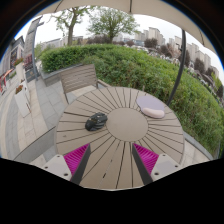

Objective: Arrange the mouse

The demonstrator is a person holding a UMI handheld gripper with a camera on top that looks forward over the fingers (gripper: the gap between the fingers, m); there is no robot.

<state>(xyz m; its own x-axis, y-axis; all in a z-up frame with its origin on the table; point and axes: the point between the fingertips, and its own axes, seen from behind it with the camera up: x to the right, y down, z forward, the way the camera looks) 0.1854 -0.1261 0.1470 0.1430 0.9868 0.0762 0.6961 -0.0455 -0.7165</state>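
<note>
1. The gripper point(110, 160) is released, its fingers wide apart over the near edge of the round wooden table point(125, 125).
2. The mouse point(96, 121) sits at 11 o'clock, with bare wood around it.
3. A mouse pad point(151, 106) lies at 1 o'clock, near the far edge.

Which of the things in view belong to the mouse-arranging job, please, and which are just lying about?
For the job:
- mouse, on the round table, beyond the fingers
- mouse pad, across the table from it
- claw, open, holding nothing

Just lying about:
- bench behind the table
- hedge
</note>
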